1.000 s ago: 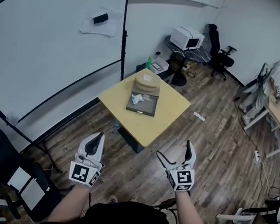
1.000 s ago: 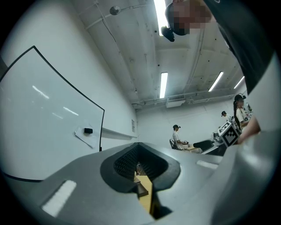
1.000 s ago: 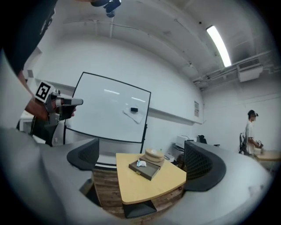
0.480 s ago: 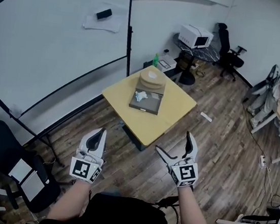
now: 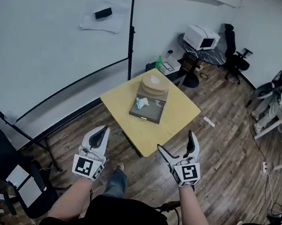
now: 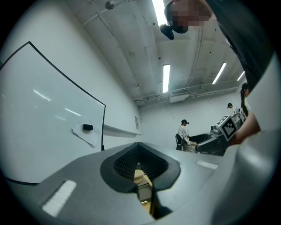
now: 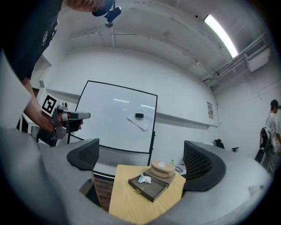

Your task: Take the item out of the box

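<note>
In the head view the approach is in hand. The left gripper (image 5: pixel 101 131) and right gripper (image 5: pixel 176 143) hang well short of the table (image 5: pixel 182 110). The box (image 5: pixel 151 115) lies ahead of both, with the item (image 5: pixel 141 103) in its far-left corner.

In the left gripper view the jaws are pressed together on nothing.

In the right gripper view the jaws are spread wide and frame the box. The item is possibly crumpled cloth. Next, this gripper needs carrying forward and down over it.

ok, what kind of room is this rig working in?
Probably an office or lab workspace: a large white wall-mounted whiteboard, a white microwave oven on a round dark side table, a black swivel office chair, and a square yellow wooden table on wood-plank flooring.
</note>
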Tool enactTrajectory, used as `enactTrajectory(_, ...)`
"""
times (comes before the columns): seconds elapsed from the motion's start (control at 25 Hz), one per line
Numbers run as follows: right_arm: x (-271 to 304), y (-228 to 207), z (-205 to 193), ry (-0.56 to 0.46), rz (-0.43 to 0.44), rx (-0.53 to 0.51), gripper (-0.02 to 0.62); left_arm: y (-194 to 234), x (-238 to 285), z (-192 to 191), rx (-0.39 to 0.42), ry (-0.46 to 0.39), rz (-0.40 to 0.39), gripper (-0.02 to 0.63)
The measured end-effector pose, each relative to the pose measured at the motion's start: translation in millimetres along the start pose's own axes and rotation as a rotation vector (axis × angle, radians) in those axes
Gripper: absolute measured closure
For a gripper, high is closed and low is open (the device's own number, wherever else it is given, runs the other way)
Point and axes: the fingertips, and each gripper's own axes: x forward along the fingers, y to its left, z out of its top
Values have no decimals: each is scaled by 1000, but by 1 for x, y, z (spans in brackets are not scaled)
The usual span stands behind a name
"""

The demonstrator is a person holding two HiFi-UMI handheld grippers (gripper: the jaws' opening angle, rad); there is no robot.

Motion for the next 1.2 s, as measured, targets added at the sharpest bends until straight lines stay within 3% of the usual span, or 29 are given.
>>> enactTrajectory(0.68,237,-77,-35,158,36,-14,-3,155,224,-84,-84,17,-73,607)
enactTrajectory(0.96,301,-95,-45,216,82,-38,-3,180,284,-110,-105,21,-121,607)
enactTrajectory(1.2,332,-105,-51,249,148,-44,-3,178,305,-124,-129,52,-121,607)
